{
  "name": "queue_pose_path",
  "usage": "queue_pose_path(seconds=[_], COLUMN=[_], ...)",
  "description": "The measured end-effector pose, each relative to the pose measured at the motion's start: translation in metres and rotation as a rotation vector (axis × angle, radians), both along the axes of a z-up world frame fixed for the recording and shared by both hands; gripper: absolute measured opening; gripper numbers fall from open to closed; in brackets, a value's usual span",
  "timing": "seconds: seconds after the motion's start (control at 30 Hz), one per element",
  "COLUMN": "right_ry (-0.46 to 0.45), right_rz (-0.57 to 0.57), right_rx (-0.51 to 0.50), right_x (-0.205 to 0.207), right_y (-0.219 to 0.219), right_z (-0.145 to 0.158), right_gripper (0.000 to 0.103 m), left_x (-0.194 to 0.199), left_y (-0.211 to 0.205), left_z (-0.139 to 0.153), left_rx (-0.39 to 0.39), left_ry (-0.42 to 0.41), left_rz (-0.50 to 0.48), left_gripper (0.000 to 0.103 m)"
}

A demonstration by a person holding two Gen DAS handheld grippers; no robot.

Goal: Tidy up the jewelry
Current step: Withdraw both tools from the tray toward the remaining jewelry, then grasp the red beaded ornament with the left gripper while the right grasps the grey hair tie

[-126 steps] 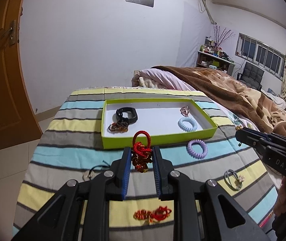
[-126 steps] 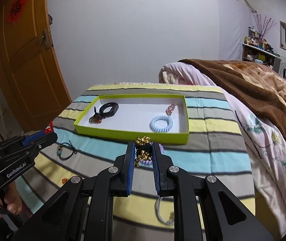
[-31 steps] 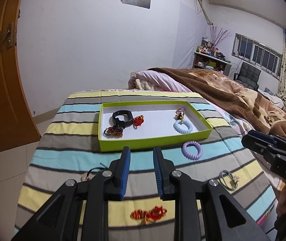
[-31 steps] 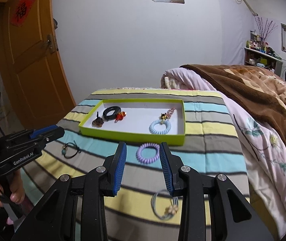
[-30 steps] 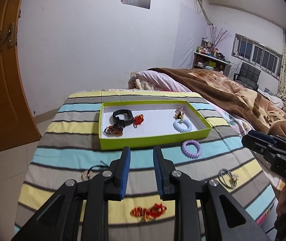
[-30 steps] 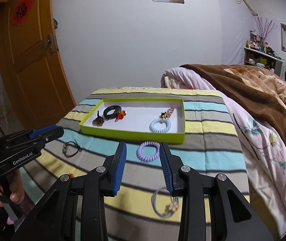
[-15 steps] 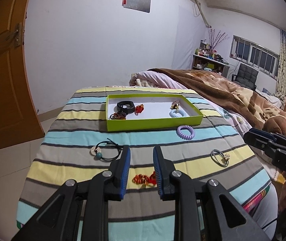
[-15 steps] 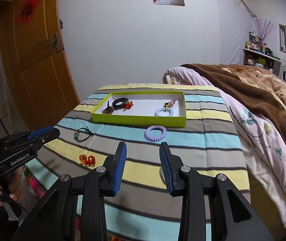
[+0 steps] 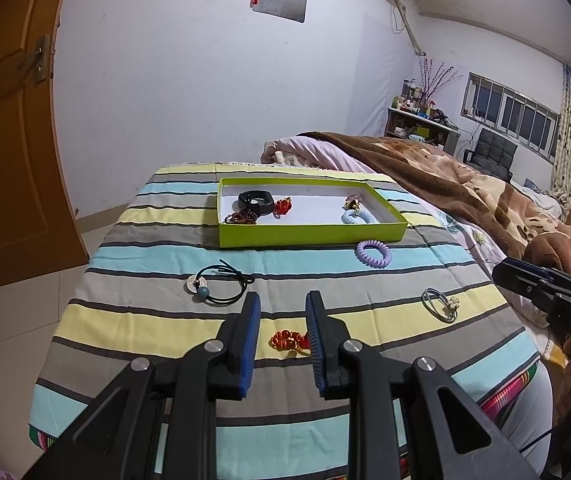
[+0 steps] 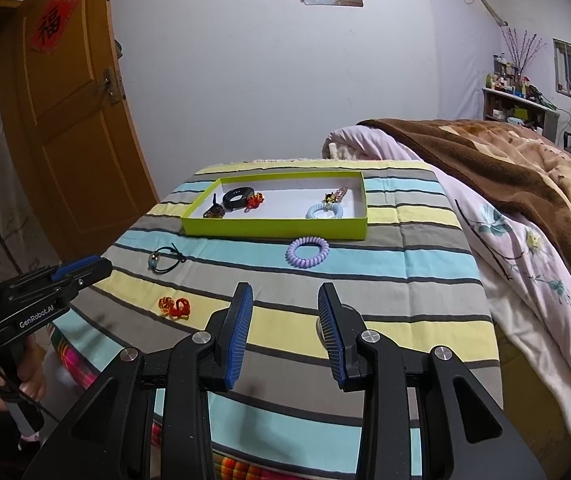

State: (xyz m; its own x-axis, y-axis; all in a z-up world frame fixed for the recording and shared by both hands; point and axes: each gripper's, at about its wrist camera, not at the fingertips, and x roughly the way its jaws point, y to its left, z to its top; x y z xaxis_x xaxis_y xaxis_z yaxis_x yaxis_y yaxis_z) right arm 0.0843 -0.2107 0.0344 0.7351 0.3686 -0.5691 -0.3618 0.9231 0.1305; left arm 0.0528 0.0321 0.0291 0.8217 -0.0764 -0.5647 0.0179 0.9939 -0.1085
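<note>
Left jaws: apart, nothing between the pads; left gripper (image 9: 282,314) held above the near part of the striped cloth (image 9: 133,320).
Right jaws: spread wide, holding nothing; right gripper (image 10: 285,306) also over the near stripes.
Landmark: green tray (image 9: 313,234), sitting on the far half of the cloth.
Red knot charm (image 9: 290,340): on the cloth, well short of the tray, showing between the left pads from the left wrist view; not gripped.
Grey hair tie (image 9: 441,305): well short of the tray, toward its right end; mostly hidden behind the right finger in the right wrist view.
Black cord with bead (image 9: 217,285): on the cloth nearer the tray, off its left end.
Purple coil tie (image 10: 307,252): just in front of the tray's near wall, toward its right end.
Inside tray, left part: black band (image 9: 256,200), dark bead bracelet (image 9: 241,218), small red charm (image 9: 282,205), bunched close.
Inside tray, right part: blue coil tie (image 10: 324,211) with a gold-and-pink clip (image 10: 335,196) just behind it.
Beyond the tray: brown blanket (image 10: 505,160) on the bed, wooden door (image 10: 69,120) to the left.
</note>
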Motion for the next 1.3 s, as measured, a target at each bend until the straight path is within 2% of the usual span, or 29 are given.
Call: queue_pose_path(seconds=[0.33,0.6,0.67,0.7,0.73,1.3], right_ry=[0.034,0.081,0.087,0.089,0.095,0.219], right_rz=[-0.018,-0.029,-0.033,-0.037,-0.039,-0.106], right_rx=[-0.007,-0.016,-0.023,-0.030,-0.034,-0.051], right_x=[0.008,0.018,0.021,0.022,0.024,0.062], right_y=[-0.007,-0.010,-0.010,-0.011,-0.011,-0.024], right_z=[-0.015,-0.034,-0.038,-0.041,-0.043,-0.077], right_gripper=[0.035,0.035,0.035,0.035,0.035,0.035], left_x=[0.000,0.009,0.013,0.015,0.015,0.045], left_y=[0.005,0.004,0.001,0.000,-0.001,-0.021], left_z=[-0.010,-0.027,-0.032,-0.034,-0.036,-0.061], left_rx=[-0.020,-0.035,-0.035,-0.037,-0.038,-0.019], left_ry=[0.012,0.056,0.069,0.074,0.076,0.173], left_rz=[-0.003,-0.023,-0.031,-0.034,-0.036,-0.056], left_gripper=[0.024,0.024,0.028,0.036,0.039,0.039])
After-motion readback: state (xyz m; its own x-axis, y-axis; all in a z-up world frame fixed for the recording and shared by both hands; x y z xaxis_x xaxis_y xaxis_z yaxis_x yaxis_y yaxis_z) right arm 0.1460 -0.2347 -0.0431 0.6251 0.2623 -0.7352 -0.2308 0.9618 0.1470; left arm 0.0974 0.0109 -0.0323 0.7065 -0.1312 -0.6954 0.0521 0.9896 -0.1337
